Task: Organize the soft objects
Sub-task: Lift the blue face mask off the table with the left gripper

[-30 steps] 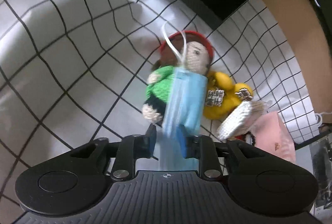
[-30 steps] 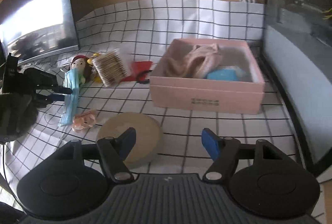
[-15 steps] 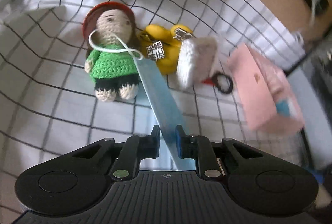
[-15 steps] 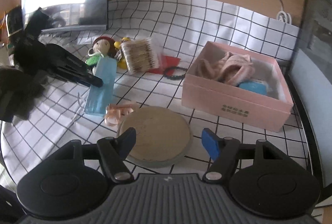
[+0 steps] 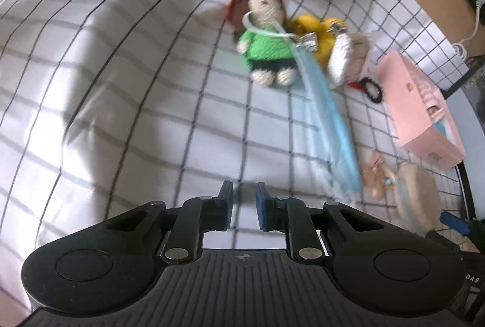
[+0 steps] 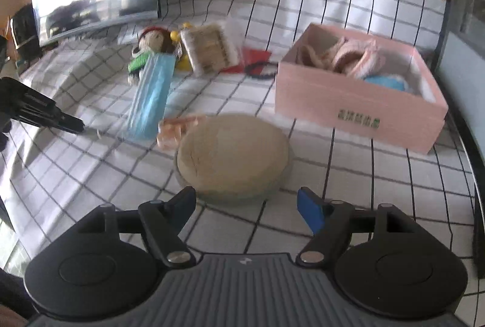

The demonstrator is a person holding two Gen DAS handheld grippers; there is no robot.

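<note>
Checked cloth covers worktop (image 6: 348,175). Left tongs (image 5: 245,207) nearly together, nothing between. Blue face mask (image 5: 330,121) lies ahead-right of them. Right tongs (image 6: 247,205) apart, opening, empty; round tan cushion (image 6: 232,152) just ahead, pink box (image 6: 357,102) beyond-right.

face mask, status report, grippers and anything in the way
Left gripper nearly shut, empty. Right gripper opening, empty, above round tan cushion. Face mask flat on cloth, top end on crochet doll. Pink box path clear.
</note>
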